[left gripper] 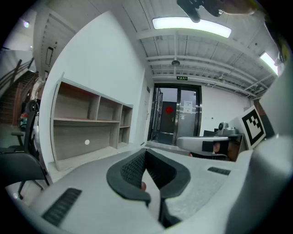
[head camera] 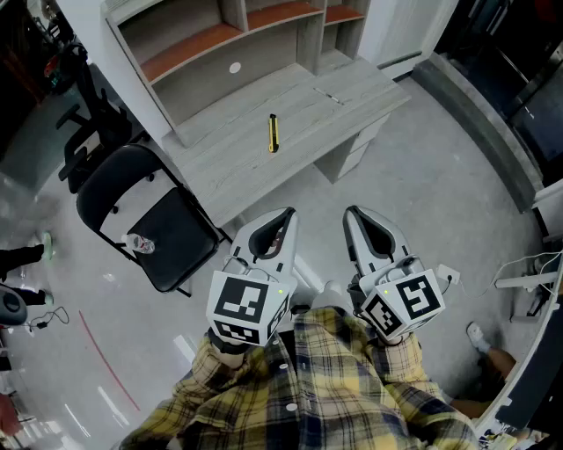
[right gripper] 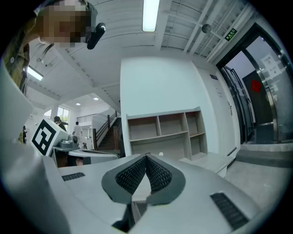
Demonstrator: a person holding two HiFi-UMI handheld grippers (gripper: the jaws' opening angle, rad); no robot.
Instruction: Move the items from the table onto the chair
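Yellow tool lies on the table just ahead of my left hand-held gripper, long axis pointing away from me. That one and my right hand-held gripper are both pressed together, empty.

In the lower centre of the head view, the left gripper and the right gripper sit side by side, pointing toward the frame's top. Both have their jaws pressed together with nothing between them. Plaid sleeves run to the bottom edge.

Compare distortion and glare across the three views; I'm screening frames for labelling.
Head view: sharp, mild bending of the pale wooden desk, light reflections on the glossy grey floor. Left gripper view: strong fisheye, dark corners, ceiling strip light blown out. Right gripper view: same fisheye, ceiling light panel glaring.
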